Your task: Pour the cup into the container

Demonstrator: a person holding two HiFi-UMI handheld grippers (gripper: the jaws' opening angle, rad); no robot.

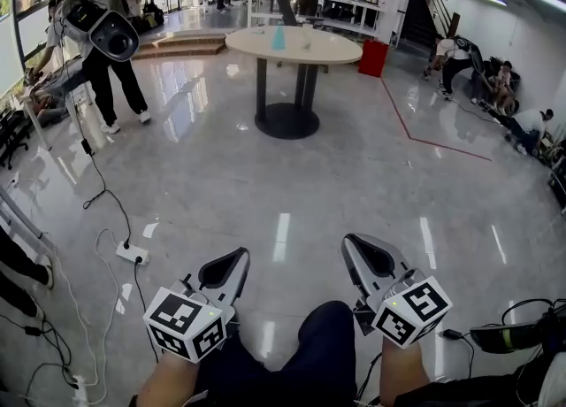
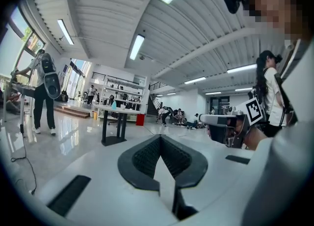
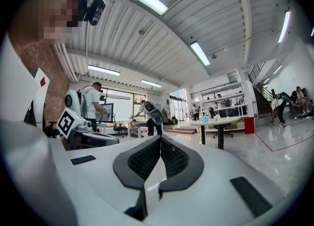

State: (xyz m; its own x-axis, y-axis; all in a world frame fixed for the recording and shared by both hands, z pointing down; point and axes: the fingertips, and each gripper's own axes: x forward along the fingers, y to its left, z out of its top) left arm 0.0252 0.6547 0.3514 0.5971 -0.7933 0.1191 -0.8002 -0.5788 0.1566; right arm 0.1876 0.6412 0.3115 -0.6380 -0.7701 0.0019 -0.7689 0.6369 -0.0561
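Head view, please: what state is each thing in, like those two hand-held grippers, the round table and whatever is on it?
Left hand-held gripper: jaws together, nothing between them.
Right hand-held gripper: jaws together, nothing between them.
Round table: standing upright, far across the floor.
Blue item: upright on the table; too small to identify.
Power strip: lying on the floor, cable attached.

The right tool [image 3: 159, 140], jaws together and empty, points level toward a far-off round table [image 3: 219, 120].

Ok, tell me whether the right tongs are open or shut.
Shut: the right tongs meet pad to pad at the tip, with nothing between them.
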